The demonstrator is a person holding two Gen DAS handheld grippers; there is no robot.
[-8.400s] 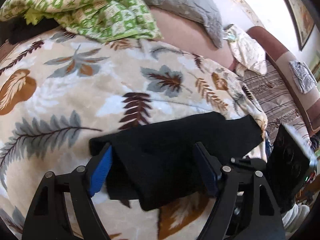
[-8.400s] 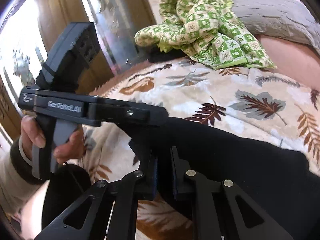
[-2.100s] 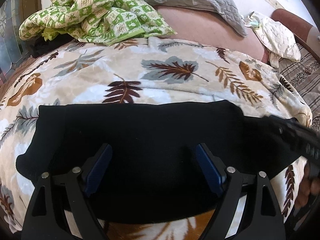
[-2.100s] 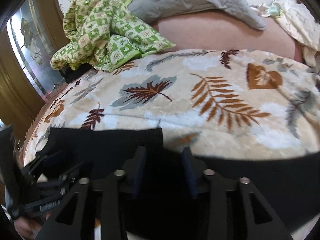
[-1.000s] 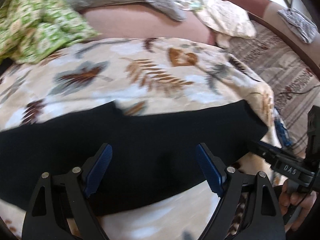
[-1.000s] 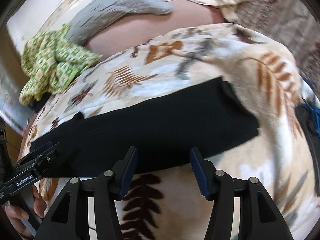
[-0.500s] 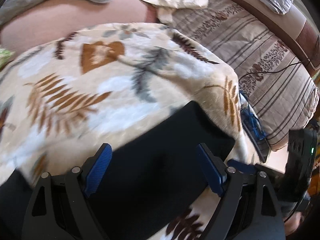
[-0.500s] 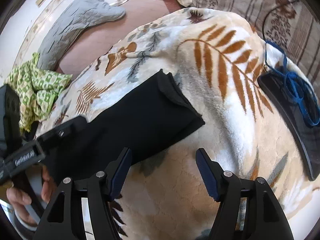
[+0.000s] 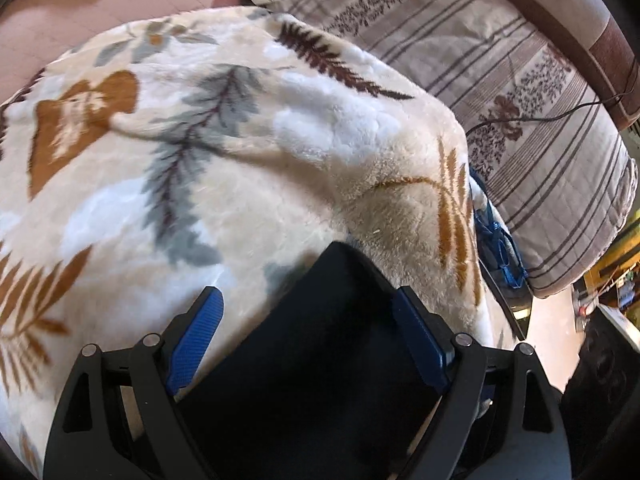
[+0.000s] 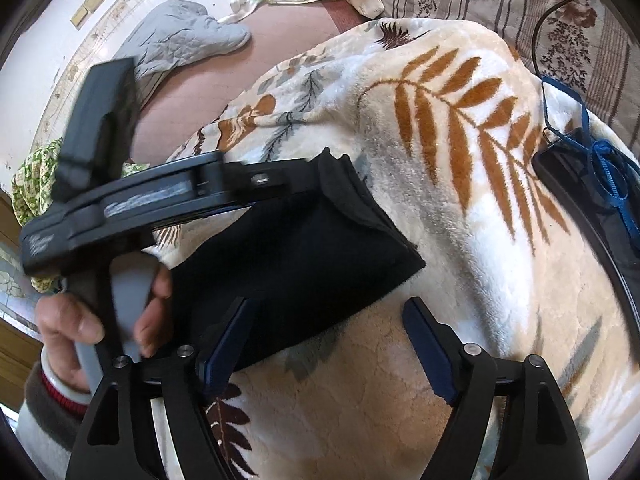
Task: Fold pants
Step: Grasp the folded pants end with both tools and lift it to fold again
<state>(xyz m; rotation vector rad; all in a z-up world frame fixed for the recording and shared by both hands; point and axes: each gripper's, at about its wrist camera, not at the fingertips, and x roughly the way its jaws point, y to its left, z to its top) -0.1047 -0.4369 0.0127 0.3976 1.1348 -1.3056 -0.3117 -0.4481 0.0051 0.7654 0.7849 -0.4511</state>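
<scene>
The black pants (image 10: 300, 248) lie in a long folded strip on the leaf-patterned fleece blanket (image 10: 460, 240), their end pointing toward the blanket's right edge. My right gripper (image 10: 326, 308) hovers over the near edge of that end. Its jaws are opening, with the cloth's edge between them and no pad pressing on it. My left gripper (image 9: 308, 296) stands wide open over the same end of the pants (image 9: 332, 340), cloth lying loose between its blue pads. In the right wrist view a hand (image 10: 100, 320) holds the left gripper's body, its tips by the far corner.
A flat black device with a blue cord (image 10: 600, 184) lies at the blanket's right edge, also in the left wrist view as the blue cord (image 9: 496, 248). Striped bedding (image 9: 520, 100) with a black cable lies beyond. A grey pillow (image 10: 180, 36) and green checked cover (image 10: 32, 184) sit far left.
The left gripper has swept right along the strip to its end. The right gripper, shut on the cloth two seconds ago, has let go and spread its jaws wider.
</scene>
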